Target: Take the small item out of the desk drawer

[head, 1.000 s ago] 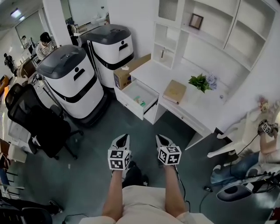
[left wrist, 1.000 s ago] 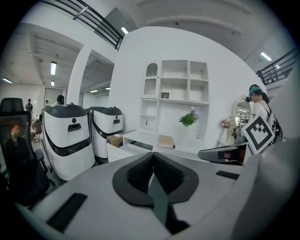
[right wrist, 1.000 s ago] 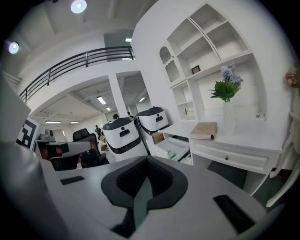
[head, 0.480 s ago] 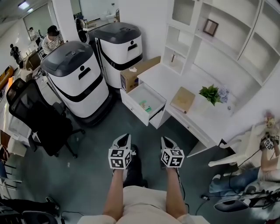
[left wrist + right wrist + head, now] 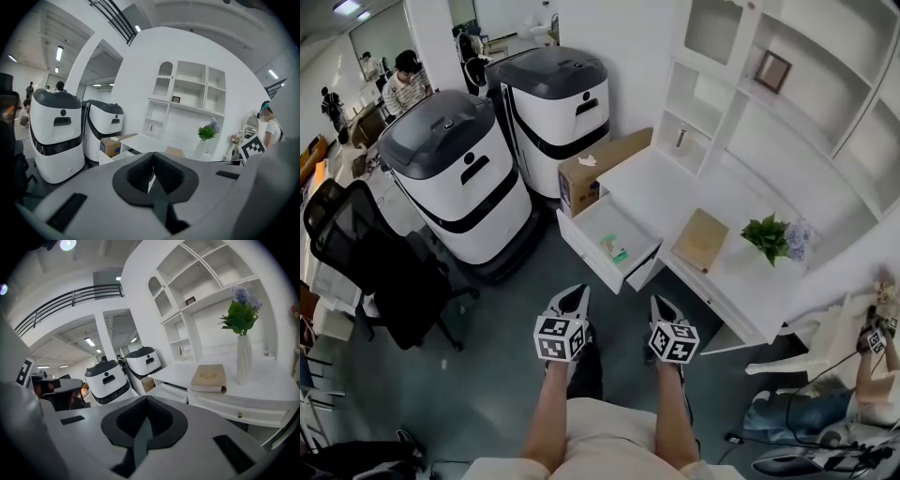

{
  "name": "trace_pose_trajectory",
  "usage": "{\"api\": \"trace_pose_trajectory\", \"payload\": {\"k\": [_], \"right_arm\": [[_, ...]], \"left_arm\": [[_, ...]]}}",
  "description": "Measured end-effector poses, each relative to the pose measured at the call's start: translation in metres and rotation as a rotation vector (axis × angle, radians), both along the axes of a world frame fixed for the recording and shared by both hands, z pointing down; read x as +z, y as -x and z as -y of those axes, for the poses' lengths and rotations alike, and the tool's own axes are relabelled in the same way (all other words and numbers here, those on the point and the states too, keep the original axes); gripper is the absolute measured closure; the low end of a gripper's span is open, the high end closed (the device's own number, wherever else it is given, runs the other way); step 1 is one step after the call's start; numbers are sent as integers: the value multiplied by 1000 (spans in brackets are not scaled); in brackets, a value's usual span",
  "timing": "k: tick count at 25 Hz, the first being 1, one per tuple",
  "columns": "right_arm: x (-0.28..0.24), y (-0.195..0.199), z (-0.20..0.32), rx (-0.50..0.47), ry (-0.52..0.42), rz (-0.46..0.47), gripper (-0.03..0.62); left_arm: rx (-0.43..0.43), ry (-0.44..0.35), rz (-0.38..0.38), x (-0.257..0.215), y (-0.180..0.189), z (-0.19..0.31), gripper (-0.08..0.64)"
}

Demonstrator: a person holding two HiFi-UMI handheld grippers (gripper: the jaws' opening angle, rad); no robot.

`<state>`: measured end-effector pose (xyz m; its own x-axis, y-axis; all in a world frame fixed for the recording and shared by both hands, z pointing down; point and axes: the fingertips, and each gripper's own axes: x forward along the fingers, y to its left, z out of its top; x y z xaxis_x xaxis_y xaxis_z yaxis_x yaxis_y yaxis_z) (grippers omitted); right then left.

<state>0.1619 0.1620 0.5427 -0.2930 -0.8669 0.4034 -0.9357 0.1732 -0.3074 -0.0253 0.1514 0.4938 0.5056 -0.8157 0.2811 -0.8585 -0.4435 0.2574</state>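
Currently: one open drawer [image 5: 584, 251], one small item [image 5: 614, 248] inside; left gripper [image 5: 573, 294] and right gripper [image 5: 661, 306] both closed, holding nothing.

The desk [image 5: 661, 183] runs from twelve toward two o'clock of the person, with the shelf unit [image 5: 797, 122] behind it. A picture frame [image 5: 773, 71] stands on a shelf there. The drawer [image 5: 605, 220] stands pulled out at twelve o'clock, with a small item [image 5: 615, 249] inside it. On the desktop a book [image 5: 701, 240] lies at one o'clock, and a plant [image 5: 767, 234] is just right of it. A cardboard box [image 5: 579, 186] sits between the desk's left end and the far machine [image 5: 553, 94]. The near machine [image 5: 455, 173] stands at eleven o'clock and an office chair [image 5: 366, 262] at nine. The left gripper [image 5: 575, 292] and right gripper [image 5: 659, 302] sit side by side before the drawer.
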Motion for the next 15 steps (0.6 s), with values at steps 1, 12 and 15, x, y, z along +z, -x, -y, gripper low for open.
{"api": "trace_pose_trajectory", "payload": {"k": [1, 12, 15], "right_arm": [[0, -2, 13, 20, -6, 7, 568], [4, 9, 154, 4, 34, 18, 569], [7, 17, 192, 10, 43, 3, 568]], "left_arm": [[-2, -4, -1, -1, 1, 14, 543], [11, -37, -71, -21, 11, 182, 543], [29, -22, -66, -14, 14, 223, 543]]}}
